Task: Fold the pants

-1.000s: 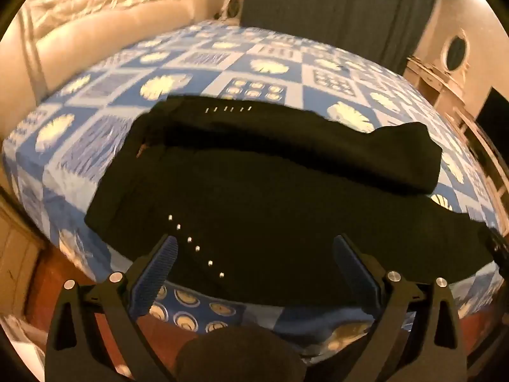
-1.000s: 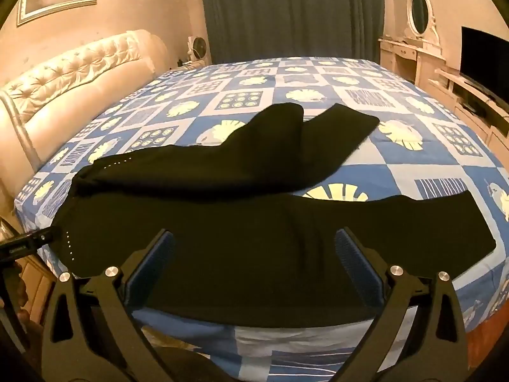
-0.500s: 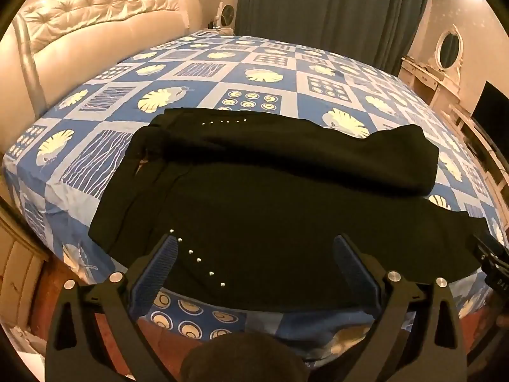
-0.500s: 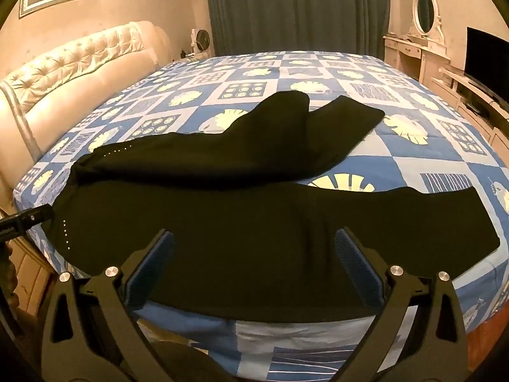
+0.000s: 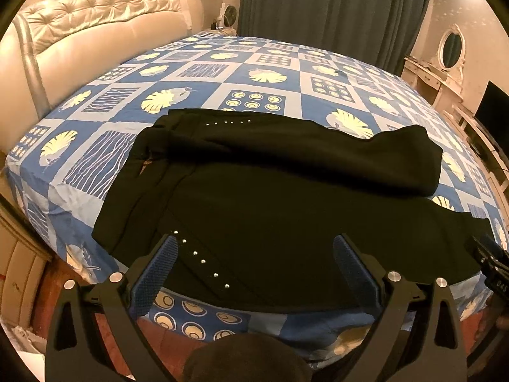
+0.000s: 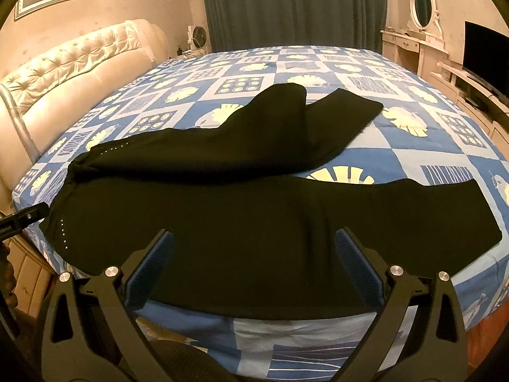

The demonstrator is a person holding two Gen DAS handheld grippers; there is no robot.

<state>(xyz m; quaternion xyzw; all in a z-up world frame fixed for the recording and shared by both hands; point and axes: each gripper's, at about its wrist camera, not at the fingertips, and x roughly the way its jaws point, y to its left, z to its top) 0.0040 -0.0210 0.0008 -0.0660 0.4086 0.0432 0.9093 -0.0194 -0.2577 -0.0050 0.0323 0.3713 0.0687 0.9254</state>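
- Our left gripper [image 5: 254,264] and right gripper [image 6: 254,261] hang spread wide, holding nothing, above the pants [image 6: 254,210]
- The pants lie unfolded along the bed [image 6: 318,63] edge nearest us
- Next we likely need to seize the near leg

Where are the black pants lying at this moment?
The black pants lie spread along the near edge of the bed, just ahead of both open claws, waistband toward the headboard side.
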